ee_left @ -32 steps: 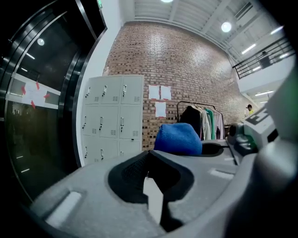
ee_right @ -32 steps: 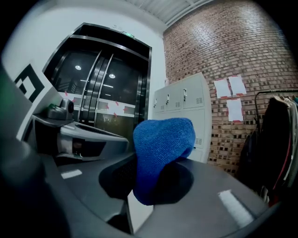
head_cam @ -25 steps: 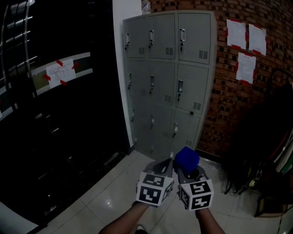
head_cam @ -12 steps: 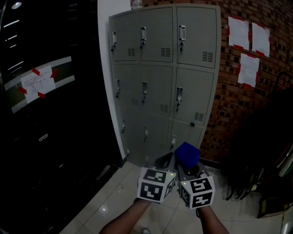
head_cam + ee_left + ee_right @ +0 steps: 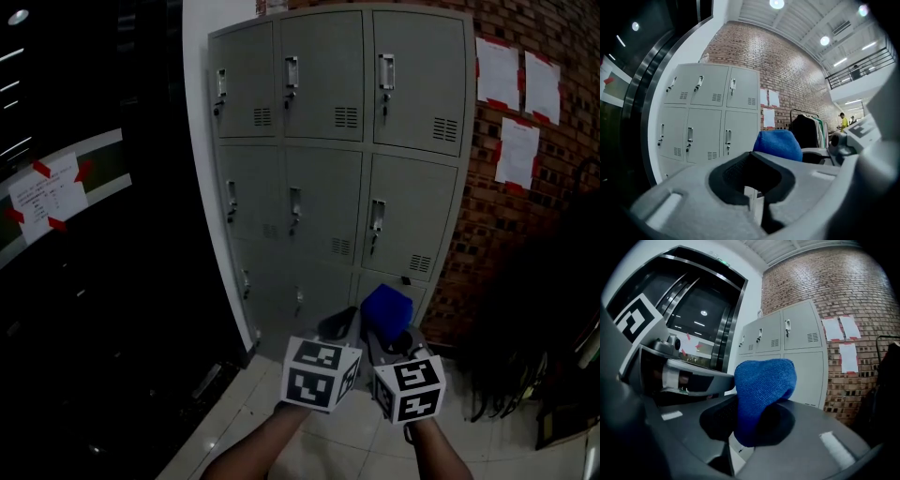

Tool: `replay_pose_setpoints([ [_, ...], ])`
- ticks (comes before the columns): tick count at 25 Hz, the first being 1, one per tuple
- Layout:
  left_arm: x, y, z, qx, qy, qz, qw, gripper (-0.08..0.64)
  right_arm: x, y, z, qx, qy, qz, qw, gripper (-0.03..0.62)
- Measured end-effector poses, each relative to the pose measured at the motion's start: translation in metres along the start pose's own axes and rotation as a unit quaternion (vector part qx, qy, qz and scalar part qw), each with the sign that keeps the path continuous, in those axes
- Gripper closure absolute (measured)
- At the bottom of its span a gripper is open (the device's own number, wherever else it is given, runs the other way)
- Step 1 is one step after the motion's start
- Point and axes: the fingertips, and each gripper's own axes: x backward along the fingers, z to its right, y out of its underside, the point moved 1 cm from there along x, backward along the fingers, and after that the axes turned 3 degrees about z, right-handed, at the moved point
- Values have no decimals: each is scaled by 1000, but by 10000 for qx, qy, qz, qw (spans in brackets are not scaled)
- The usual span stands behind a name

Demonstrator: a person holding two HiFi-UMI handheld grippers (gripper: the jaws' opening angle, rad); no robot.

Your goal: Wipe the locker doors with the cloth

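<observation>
A grey bank of lockers (image 5: pixel 337 159) with several small doors stands ahead against a brick wall; it also shows as the lockers (image 5: pixel 708 122) and the lockers (image 5: pixel 787 348). A bunched blue cloth (image 5: pixel 385 313) sticks up from my right gripper (image 5: pixel 384 339), which is shut on it. The cloth (image 5: pixel 761 394) fills the space between the jaws. My left gripper (image 5: pixel 339 328) is beside it, jaws closed together with nothing held; the blue cloth (image 5: pixel 778 144) shows just past its tips. Both grippers hang low, short of the lockers' bottom row.
A dark glass wall (image 5: pixel 84 234) with a taped paper notice (image 5: pixel 47 192) runs on the left. Paper sheets (image 5: pixel 520 103) are taped to the brick wall (image 5: pixel 506 225) at right. Dark clothing on a rack (image 5: pixel 553 337) stands at right. White floor tiles (image 5: pixel 253 422) lie below.
The view has moved closer to the lockers and tilted up, so they look larger. Both grippers stay low and side by side, the right one still holding the cloth.
</observation>
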Motion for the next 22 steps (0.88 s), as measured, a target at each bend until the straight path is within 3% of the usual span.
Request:
replay_pose_setpoints([
  [12,-115,0,-56,-89,167,27,9998,560,-115,-10,73,229,191,278,9992,523],
  [22,-244,-36,-114,-109,54,134,9998,558,-237,-53,169,512,61,512,9974,523],
])
